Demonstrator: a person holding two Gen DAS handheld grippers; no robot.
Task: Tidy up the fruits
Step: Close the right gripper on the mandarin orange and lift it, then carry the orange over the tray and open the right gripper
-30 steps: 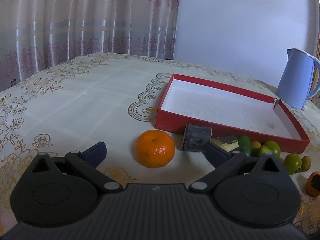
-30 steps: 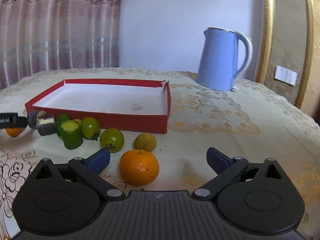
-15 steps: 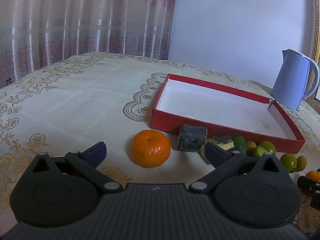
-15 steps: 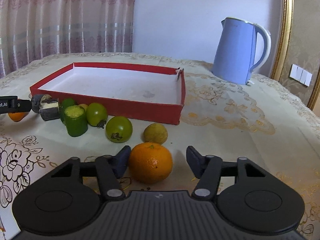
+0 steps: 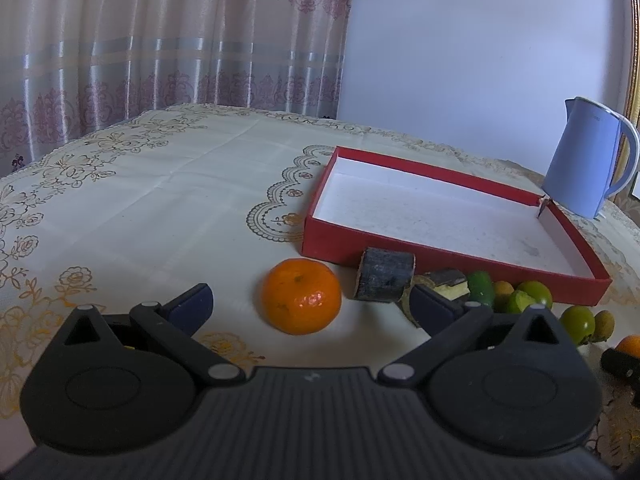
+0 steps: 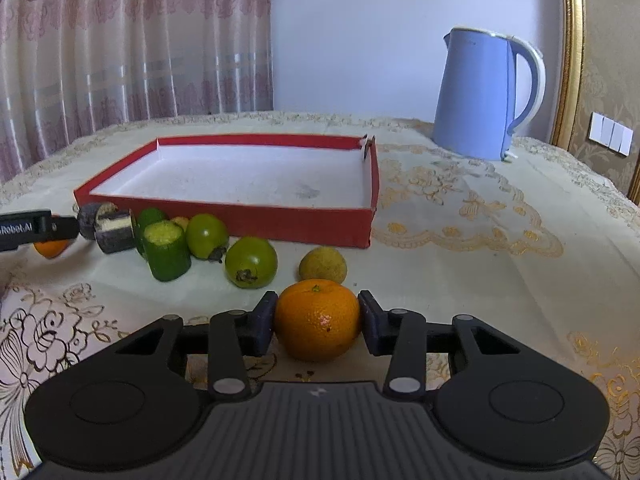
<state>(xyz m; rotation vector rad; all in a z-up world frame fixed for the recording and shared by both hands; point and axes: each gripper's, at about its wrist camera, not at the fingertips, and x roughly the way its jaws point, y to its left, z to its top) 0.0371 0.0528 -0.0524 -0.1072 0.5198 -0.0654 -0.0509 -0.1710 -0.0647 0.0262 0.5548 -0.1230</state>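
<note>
While our right gripper [image 6: 318, 320] is pinching a round orange tangerine [image 6: 318, 319], its jaws having just been closing onto it, we are keeping it on the cream embroidered worktop [image 6: 480, 264] in front of the shallow red cardboard box [image 6: 256, 216]. Our left gripper [image 5: 312, 306] is standing spread wide, a second round orange tangerine [image 5: 301, 296] sitting untouched between its fingers, just before that box's near left corner.
</note>
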